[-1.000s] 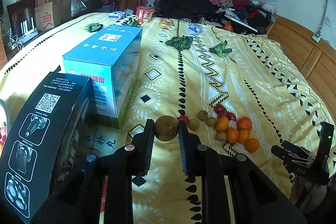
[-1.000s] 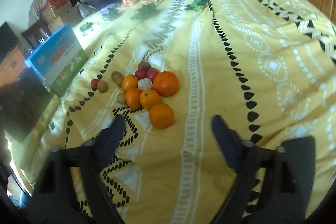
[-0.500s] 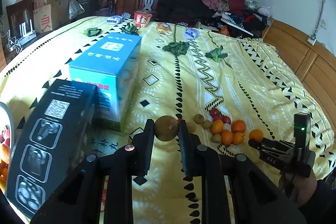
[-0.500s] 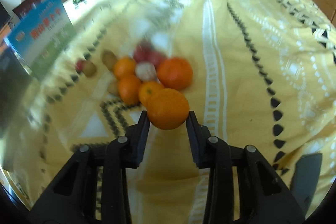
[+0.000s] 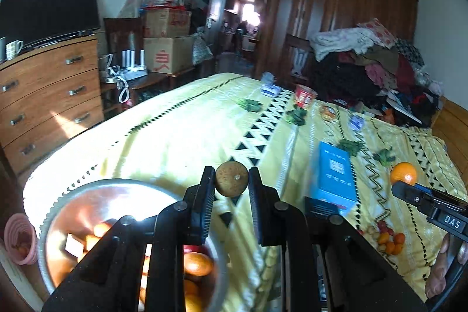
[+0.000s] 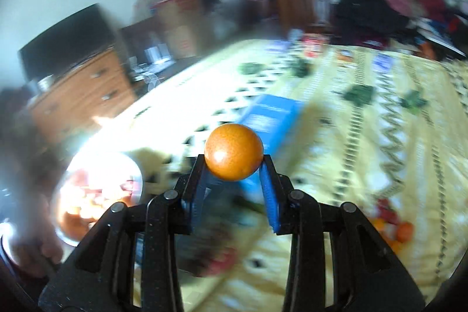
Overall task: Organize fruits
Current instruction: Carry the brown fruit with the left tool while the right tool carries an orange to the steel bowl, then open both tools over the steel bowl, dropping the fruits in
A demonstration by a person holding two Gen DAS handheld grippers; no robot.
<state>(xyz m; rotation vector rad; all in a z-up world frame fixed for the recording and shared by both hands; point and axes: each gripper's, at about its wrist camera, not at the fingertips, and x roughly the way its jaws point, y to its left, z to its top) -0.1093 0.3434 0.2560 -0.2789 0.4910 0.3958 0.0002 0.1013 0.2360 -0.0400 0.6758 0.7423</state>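
Observation:
My left gripper [image 5: 231,180] is shut on a round brown fruit [image 5: 231,178] and holds it in the air above a metal bowl [image 5: 55,212] that has oranges and other fruit in it. My right gripper [image 6: 233,163] is shut on an orange [image 6: 233,154] and holds it high over the bed. That orange also shows in the left wrist view [image 5: 403,173]. A small pile of oranges and red fruits [image 5: 387,239] lies on the yellow bedspread at the right. The right wrist view is blurred; the bowl [image 6: 137,174] shows at its lower left.
A blue box [image 5: 333,174] and a black box [image 5: 321,206] stand on the bed between bowl and pile. Green vegetables [image 5: 351,145] and snack packs lie farther back. A pink basket [image 5: 20,241] sits at the far left. A wooden dresser [image 5: 49,95] stands left.
Both grippers have swung left and risen with their fruit, from above the pile toward the bowl. The right gripper, open one second ago, closed on the orange and lifted it.

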